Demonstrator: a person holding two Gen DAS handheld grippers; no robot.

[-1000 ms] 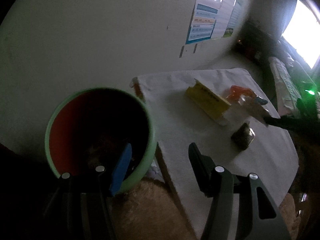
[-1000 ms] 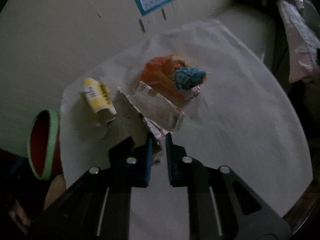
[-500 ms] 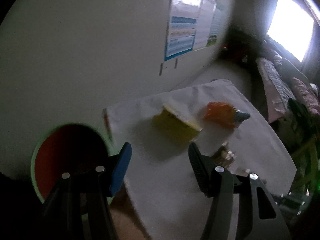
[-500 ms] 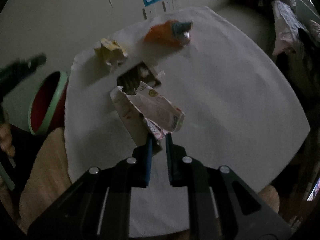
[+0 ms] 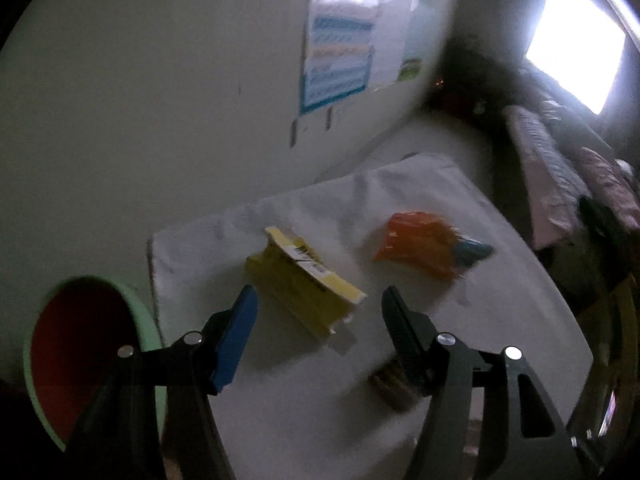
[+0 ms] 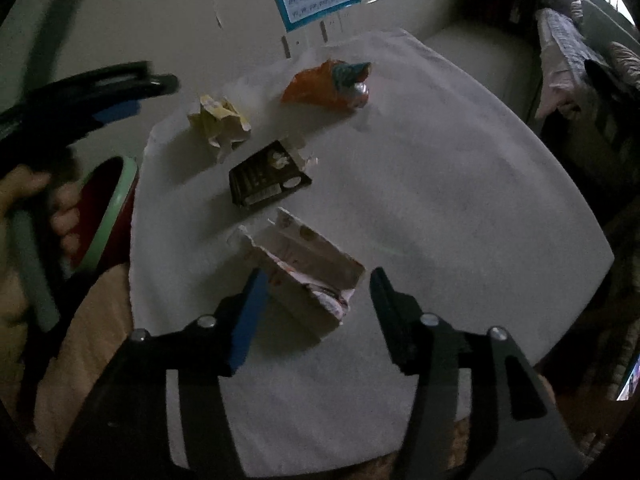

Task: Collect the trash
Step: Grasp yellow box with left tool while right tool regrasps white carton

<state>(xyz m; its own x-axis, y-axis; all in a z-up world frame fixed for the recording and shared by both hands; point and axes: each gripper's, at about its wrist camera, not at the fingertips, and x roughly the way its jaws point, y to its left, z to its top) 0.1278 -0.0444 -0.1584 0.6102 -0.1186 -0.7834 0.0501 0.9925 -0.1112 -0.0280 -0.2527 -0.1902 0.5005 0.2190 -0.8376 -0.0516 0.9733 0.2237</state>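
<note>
The right gripper [image 6: 316,312], jaws just opening, is releasing a torn white carton [image 6: 304,276], now lying between them on the white cloth [image 6: 440,184]. It looks light and crushable; best pinched by its flattened edge.

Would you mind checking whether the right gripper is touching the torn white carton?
Apart. The right wrist view shows the right gripper, its jaws having just opened, with bare cloth visible between each pad and the torn white carton.
</note>
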